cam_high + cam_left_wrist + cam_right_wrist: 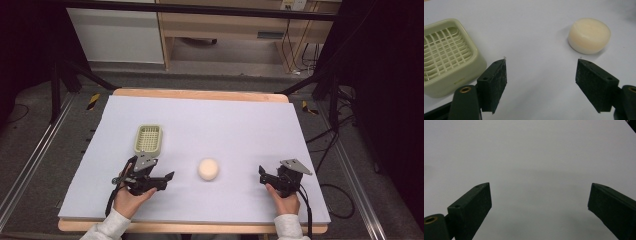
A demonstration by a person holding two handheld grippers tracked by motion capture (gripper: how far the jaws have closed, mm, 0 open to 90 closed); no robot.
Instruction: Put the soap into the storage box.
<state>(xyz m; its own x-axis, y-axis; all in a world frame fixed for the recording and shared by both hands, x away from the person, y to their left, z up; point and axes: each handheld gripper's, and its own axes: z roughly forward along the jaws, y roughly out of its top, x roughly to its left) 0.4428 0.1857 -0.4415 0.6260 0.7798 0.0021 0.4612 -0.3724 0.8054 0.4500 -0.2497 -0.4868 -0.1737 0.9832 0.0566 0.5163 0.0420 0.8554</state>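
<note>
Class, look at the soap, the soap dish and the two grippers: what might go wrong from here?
1. The round soap looks smooth, so it may slip from the open left gripper.
2. The soap dish sits close beside that gripper and may get nudged.
3. The right gripper is open over bare table, too far off to help.

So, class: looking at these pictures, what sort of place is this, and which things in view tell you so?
Probably a lab or recording workspace, not a home. A wooden table under a pale lilac sheet stands inside a black metal frame, loose cables trail across the grey floor, and a person holds the left gripper and right gripper.
</note>
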